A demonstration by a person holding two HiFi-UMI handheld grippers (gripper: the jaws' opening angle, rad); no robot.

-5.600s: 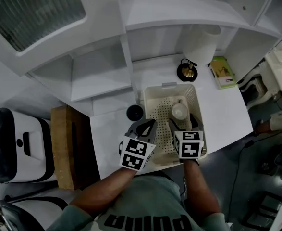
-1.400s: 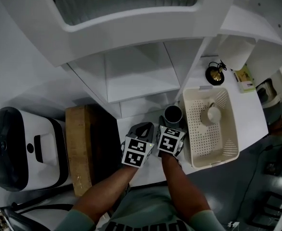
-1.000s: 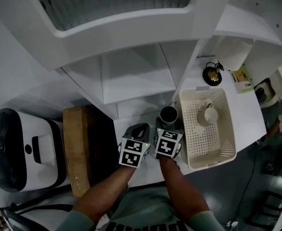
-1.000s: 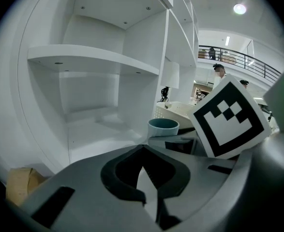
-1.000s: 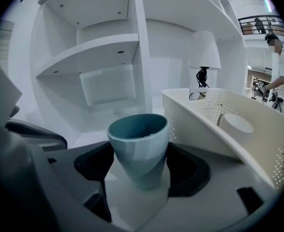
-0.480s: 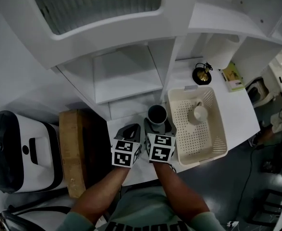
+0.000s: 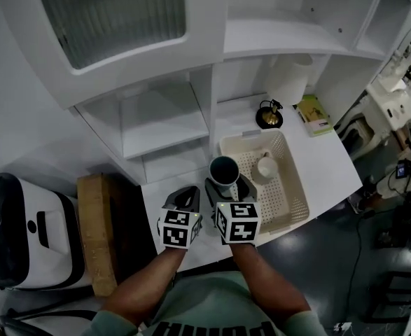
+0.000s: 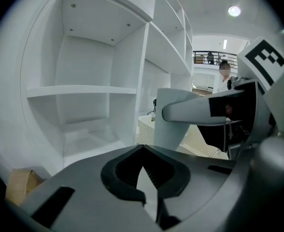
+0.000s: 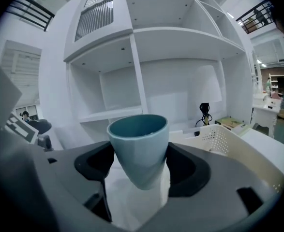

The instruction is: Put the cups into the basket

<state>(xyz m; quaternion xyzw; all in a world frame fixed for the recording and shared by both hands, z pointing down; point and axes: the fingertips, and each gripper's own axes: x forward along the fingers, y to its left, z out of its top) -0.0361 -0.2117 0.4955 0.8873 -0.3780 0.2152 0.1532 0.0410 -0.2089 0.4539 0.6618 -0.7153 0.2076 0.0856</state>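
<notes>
Moved: the blue-grey cup (image 7: 224, 173) stood on the white counter (image 7: 159, 187) just left of the basket 1.4 s ago. It is now raised in the right gripper (image 7: 227, 186), and in the head view it overlaps the basket's left rim.
Right gripper: its jaws are clamped on the cup's lower body, one on each side. The cup is upright, mouth up, with its rim well above the jaws.
Left gripper (image 7: 189, 196): its jaws are closed together with nothing between them. It hangs just left of the right gripper, over the front part of the counter.
Basket (image 7: 279, 201): a cream perforated plastic basket on the counter, directly right of the held cup.
White cup (image 7: 265, 166): it is inside the basket, in the far half, apart from the blue-grey cup.
Behind the basket: a small black round object with a brass part (image 7: 269, 115) stands near the far rim. A green book (image 7: 314, 115) lies to its right, and a white paper roll (image 7: 289, 81) stands further back.
Left of the counter: a cardboard box (image 7: 95, 229) sits beside a white appliance with a dark panel (image 7: 16, 229).
Backdrop: a white shelf unit (image 7: 156, 121) rises behind the counter.
</notes>
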